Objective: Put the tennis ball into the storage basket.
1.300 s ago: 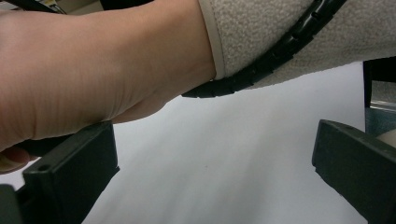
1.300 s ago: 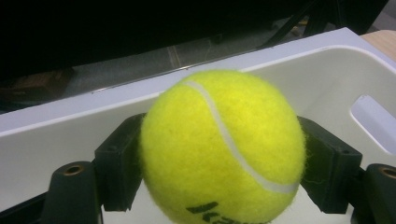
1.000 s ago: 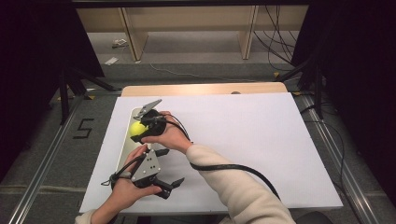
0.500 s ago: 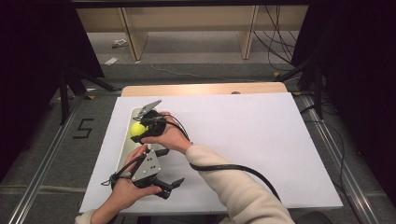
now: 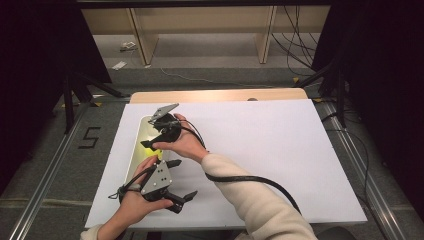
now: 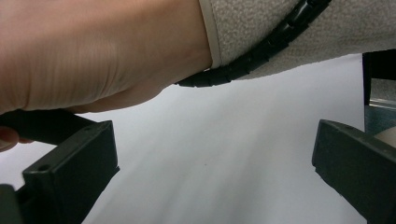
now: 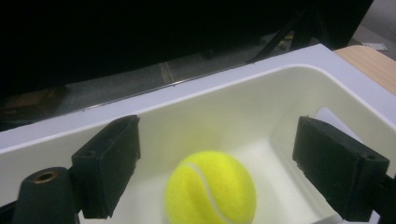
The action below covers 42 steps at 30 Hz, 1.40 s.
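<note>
Resting in white tub, tennis ball is framed by right gripper, jaws spread; left gripper likewise released above table.

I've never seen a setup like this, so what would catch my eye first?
The bright yellow ball stands out, lying in a white bin at the table's left side. The right gripper hangs over it, its black fingers spread wide on either side. Nearer the person, the left gripper is open above the bare white table.
</note>
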### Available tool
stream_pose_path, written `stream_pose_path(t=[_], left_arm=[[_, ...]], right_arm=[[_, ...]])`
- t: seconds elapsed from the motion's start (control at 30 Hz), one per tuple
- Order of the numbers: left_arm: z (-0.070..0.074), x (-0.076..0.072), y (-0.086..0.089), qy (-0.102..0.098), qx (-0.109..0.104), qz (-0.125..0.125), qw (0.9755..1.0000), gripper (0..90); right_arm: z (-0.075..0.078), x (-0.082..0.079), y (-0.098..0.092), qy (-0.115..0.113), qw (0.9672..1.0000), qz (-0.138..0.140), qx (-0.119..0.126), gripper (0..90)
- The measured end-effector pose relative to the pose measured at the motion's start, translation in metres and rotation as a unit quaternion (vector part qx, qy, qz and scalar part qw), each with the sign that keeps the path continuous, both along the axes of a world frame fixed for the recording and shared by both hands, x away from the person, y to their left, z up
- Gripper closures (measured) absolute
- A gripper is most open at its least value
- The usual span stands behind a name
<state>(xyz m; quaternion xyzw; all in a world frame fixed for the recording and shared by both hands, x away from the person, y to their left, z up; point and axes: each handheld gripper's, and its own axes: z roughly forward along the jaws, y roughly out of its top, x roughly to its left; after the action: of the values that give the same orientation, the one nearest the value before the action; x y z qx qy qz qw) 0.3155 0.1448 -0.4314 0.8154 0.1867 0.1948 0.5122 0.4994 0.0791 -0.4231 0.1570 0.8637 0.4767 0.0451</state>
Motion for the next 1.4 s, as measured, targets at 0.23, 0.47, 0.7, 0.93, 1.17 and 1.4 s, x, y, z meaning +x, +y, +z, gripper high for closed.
stream_pose_path(t=[0.23, 0.47, 0.7, 0.93, 1.17, 1.4], left_arm=[[0.0, 0.0, 0.0, 0.001, 0.0, 0.0, 1.0, 0.0], [0.0, 0.0, 0.0, 0.0, 0.0, 0.0, 1.0, 0.0], [0.0, 0.0, 0.0, -0.001, 0.0, 0.002, 1.0, 0.0], [0.0, 0.0, 0.001, -0.001, 0.0, 0.003, 1.0, 0.0], [0.0, 0.0, 0.0, -0.001, 0.001, 0.003, 1.0, 0.0], [0.0, 0.0, 0.0, -0.001, 0.001, 0.003, 1.0, 0.0]], right_arm=[[0.006, -0.001, -0.012, 0.0, 0.9999, -0.005, 0.009, 15.7], [0.012, -0.002, -0.028, -0.003, 0.9998, -0.015, 0.014, 15.7], [0.016, -0.003, -0.045, -0.007, 0.9994, -0.026, 0.02, 15.7], [0.016, -0.004, -0.066, -0.009, 0.999, -0.04, 0.018, 15.7], [0.022, -0.004, -0.088, -0.012, 0.9979, -0.057, 0.027, 15.7], [0.024, -0.007, -0.106, -0.013, 0.9969, -0.069, 0.034, 15.7]])
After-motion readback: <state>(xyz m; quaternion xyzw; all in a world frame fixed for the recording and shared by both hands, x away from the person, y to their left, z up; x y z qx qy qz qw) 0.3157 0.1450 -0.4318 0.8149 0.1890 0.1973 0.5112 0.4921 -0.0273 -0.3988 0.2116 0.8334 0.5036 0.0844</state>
